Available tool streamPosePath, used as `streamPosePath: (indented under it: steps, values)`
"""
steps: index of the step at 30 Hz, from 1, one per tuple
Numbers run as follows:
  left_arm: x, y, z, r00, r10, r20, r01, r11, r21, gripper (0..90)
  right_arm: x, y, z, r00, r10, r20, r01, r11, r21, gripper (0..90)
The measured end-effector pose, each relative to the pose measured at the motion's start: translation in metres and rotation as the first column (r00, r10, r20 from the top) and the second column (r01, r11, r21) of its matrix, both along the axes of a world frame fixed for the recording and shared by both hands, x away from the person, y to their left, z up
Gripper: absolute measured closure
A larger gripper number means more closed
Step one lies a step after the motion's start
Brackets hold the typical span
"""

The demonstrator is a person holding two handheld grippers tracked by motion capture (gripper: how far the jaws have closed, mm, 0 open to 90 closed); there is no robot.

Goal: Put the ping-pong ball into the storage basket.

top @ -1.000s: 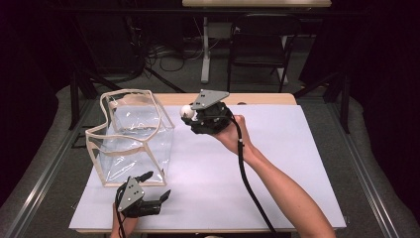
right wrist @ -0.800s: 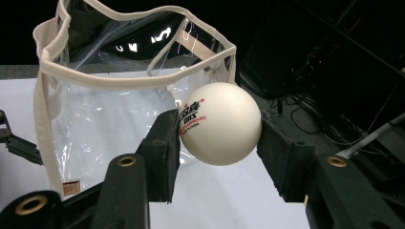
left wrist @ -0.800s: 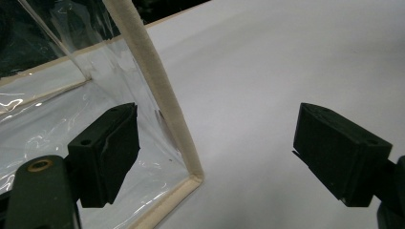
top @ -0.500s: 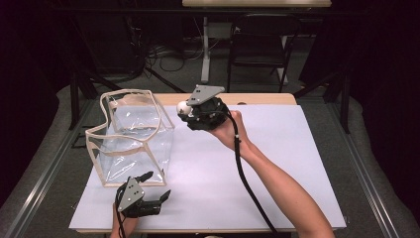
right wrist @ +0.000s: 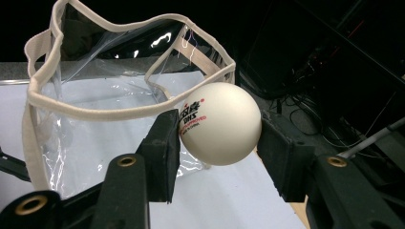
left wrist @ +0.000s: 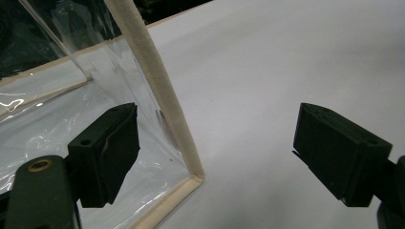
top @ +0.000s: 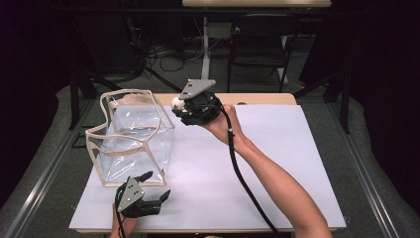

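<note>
Right gripper (right wrist: pixel 217 138) clamped on white ball (right wrist: pixel 218 124), print partly hidden, left gripper (left wrist: pixel 215 157) apart beside clear bag (top: pixel 131 139)

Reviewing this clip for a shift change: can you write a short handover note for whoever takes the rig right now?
Right gripper: shut on the white ball, held in the air beside the open top of the clear bag.
Left gripper: open, holding nothing, low on the white mat at the bag's near corner.
Done: ball picked up.
Left: probably carry the ball over the bag's opening and release it inside; the left gripper could steady the bag.
</note>
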State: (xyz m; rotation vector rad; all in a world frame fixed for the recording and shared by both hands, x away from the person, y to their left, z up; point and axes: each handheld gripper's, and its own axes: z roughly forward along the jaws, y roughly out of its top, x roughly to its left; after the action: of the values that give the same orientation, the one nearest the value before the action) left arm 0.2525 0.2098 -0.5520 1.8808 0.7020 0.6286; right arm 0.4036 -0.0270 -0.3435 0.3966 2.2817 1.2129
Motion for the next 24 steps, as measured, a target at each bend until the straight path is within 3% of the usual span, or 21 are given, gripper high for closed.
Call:
streamPosePath:
  steps: [24]
  values:
    - [0.000,0.000,0.000,1.0000,0.000,-0.001,0.000,1.0000,0.002,16.1,0.011,0.022,0.008,0.9997,0.013,-0.023,-0.014,1.000,-0.027,50.7]
